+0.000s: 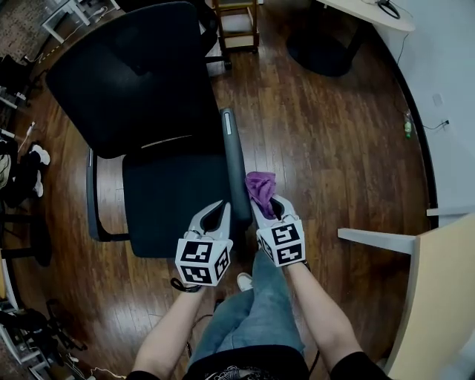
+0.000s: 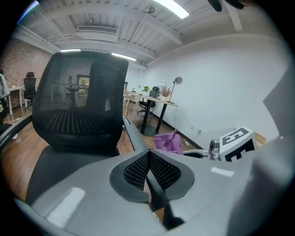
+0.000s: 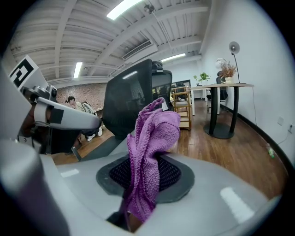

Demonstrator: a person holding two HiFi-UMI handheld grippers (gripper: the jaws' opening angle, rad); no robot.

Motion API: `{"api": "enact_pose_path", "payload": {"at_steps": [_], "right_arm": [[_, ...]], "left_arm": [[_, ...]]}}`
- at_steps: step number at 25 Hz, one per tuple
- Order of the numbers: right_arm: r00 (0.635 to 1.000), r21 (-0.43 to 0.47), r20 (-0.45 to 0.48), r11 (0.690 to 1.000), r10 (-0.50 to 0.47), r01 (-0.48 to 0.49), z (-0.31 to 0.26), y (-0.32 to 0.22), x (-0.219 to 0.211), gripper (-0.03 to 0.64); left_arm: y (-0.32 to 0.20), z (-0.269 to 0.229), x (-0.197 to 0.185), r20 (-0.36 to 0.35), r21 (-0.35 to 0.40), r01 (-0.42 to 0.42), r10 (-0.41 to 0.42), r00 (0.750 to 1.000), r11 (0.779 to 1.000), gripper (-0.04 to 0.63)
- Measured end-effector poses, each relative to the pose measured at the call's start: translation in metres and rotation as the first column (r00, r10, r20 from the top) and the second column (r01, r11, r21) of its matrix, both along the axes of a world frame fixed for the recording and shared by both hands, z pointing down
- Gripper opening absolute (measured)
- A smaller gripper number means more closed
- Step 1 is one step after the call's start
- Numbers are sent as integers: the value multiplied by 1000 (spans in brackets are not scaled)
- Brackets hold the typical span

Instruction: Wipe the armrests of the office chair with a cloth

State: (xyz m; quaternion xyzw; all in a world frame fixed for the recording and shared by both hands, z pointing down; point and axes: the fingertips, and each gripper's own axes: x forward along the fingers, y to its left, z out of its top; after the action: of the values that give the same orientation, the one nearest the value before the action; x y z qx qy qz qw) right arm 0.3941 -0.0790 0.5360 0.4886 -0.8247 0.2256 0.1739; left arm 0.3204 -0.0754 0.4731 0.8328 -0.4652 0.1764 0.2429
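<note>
Right tool pinches the purple cloth beside the armrest — left tool closed, empty.

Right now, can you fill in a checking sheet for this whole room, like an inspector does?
Surface: glossy dark brown wooden plank floor.
Job's things: black mesh-backed office chair; its grey padded armrest is beside the fuzzy purple cloth, contact unclear.
Clutter: white shoes; small green bottle by the wall.
Grippers: left gripper, jaws shut, empty; right gripper, jaws shut on the fuzzy purple cloth.
Cables: thin wire along the white wall.
Surroundings: wooden shelf unit; black round table base; pale wooden desktop.
</note>
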Motion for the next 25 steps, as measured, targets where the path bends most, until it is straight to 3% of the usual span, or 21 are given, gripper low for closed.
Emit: {"api": "enact_pose_path", "payload": {"at_steps": [13,25], "right_arm": [[993,-51,83,996,82,-78,22,88,-6,95],[993,-80,122,997,-11,21,106,101,-18,95]], "left_arm": [[68,30,10,51,-74,-72,76,996,995,5],[84,84,3,97,-64,30,-24,995,998,5]]}}
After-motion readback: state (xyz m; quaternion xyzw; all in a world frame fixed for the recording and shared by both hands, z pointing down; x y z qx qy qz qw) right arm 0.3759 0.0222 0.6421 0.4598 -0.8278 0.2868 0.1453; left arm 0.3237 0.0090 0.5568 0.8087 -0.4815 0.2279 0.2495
